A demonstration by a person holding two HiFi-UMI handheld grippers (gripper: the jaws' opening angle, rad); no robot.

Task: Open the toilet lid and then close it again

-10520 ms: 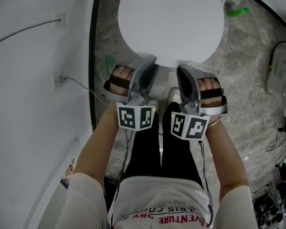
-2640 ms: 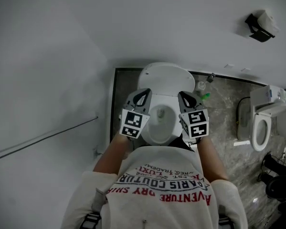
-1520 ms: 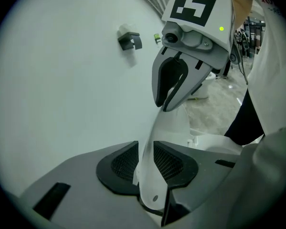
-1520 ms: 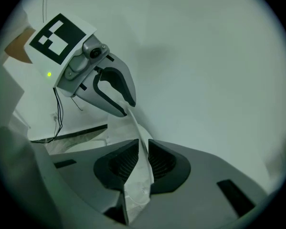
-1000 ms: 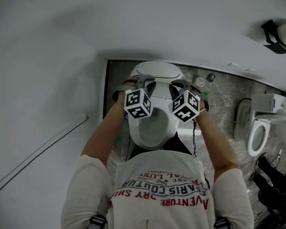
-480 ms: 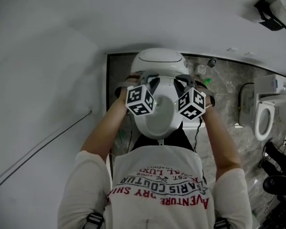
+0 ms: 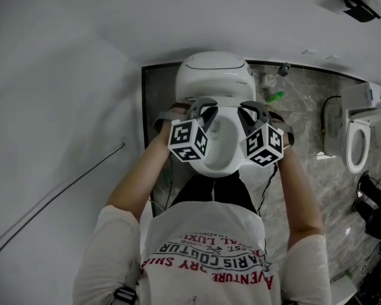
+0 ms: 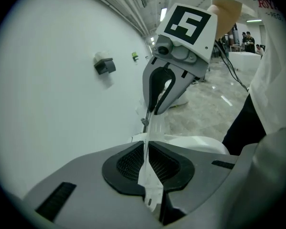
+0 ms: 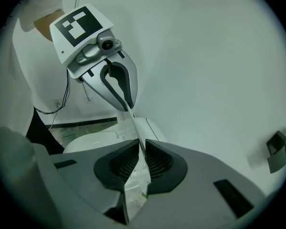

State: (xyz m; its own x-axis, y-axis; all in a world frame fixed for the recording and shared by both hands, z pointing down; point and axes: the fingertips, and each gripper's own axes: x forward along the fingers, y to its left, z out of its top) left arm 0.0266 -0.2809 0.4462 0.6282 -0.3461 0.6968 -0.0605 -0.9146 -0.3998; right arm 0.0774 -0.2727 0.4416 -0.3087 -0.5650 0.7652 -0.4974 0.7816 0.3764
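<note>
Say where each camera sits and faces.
Head view: on the head, steeply down at toilet; shirt, arms, left gripper, right gripper.
Left gripper view: on left gripper, along the lid toward right gripper; own fingers, just closing, clamp lid; shirt.
Right gripper view: mirrored, toward left gripper; fingers clamp lid.
Both gripper views share the lid.

I see a grey marbled floor [image 7: 304, 145]. On it stand the toilet [image 7: 212, 75], a second toilet [image 7: 362, 103] at right, and a small green object [image 7: 274, 96].
</note>
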